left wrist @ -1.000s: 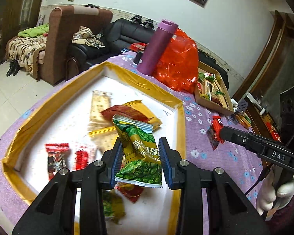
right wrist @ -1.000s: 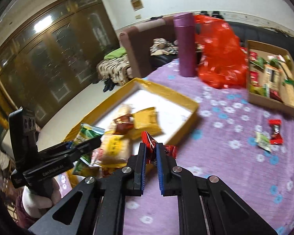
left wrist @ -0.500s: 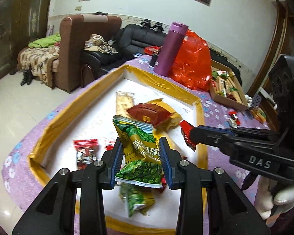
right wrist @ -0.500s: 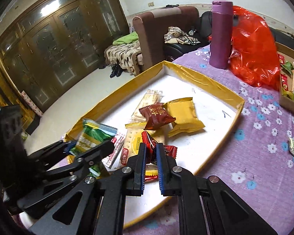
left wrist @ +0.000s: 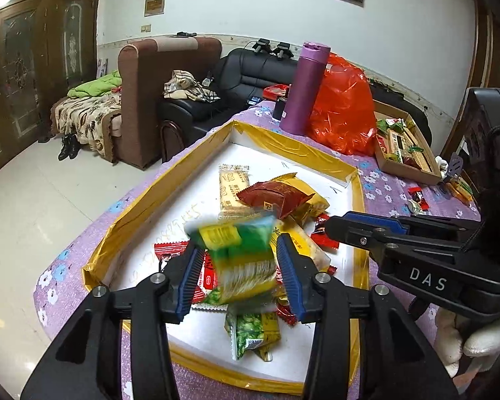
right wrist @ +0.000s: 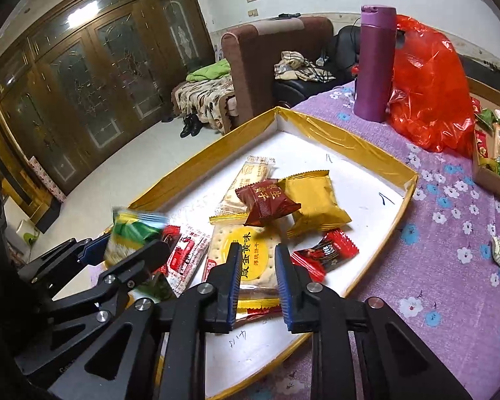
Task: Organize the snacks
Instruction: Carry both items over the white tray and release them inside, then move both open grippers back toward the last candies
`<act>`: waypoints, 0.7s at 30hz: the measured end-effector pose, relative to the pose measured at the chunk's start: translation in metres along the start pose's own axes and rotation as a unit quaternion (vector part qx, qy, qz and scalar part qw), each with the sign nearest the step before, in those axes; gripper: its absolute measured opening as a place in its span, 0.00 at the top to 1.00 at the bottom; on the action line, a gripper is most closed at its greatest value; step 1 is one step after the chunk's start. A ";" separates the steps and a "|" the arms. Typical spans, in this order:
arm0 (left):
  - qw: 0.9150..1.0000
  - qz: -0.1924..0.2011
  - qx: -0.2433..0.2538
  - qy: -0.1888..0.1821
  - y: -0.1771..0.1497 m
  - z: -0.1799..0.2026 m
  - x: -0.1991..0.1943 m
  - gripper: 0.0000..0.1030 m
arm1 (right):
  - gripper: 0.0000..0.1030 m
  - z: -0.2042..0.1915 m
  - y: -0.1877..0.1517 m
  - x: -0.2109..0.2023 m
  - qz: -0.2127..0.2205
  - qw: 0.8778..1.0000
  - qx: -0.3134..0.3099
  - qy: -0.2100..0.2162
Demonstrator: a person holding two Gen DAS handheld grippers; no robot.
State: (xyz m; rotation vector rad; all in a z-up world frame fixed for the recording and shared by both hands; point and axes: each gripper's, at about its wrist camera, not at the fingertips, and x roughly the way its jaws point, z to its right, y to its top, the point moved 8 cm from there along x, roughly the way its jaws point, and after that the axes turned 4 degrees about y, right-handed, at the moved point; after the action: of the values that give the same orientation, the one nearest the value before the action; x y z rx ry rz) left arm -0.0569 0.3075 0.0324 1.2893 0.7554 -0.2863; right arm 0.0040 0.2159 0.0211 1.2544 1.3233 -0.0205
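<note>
— Where is the green snack packet (left wrist: 236, 253)?

— Low in the middle of the left wrist view, blurred, between the blue pads of the left claw (left wrist: 238, 275). Its jaws are opening and the pads no longer seem to press on it. It hangs above the gold-edged tray (left wrist: 346, 170) on the worktop (right wrist: 450, 286).

— And the right claw (right wrist: 257, 280)?

— Bottom centre of its own view, jaws opening with nothing between them. The red candy (right wrist: 326, 253) lies on the tray just right of its tips, touching the round cracker packet (right wrist: 250, 260) under them.

— Other snacks?

— A yellow packet (right wrist: 313, 200) and a brown one (right wrist: 265, 200) sit mid-tray, above the claw.
</note>
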 end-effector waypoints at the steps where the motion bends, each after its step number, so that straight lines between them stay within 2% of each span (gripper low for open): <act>1: 1.000 0.001 0.002 0.000 0.000 0.001 -0.002 0.57 | 0.77 0.001 -0.001 -0.002 0.001 1.000 0.002 0.000; 7: 1.000 0.015 0.016 0.010 0.002 0.010 -0.017 0.48 | 0.76 0.009 -0.006 -0.009 0.004 1.000 0.020 0.002; 21: 0.998 0.029 0.056 0.021 0.002 0.039 -0.044 0.47 | 0.69 0.033 -0.018 -0.047 0.031 0.998 0.052 -0.002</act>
State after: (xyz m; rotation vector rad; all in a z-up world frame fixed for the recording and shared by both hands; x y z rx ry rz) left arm -0.0743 0.2622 0.0653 1.4238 0.7438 -0.2585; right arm -0.0009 0.1573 0.0345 1.3811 1.2934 -0.0484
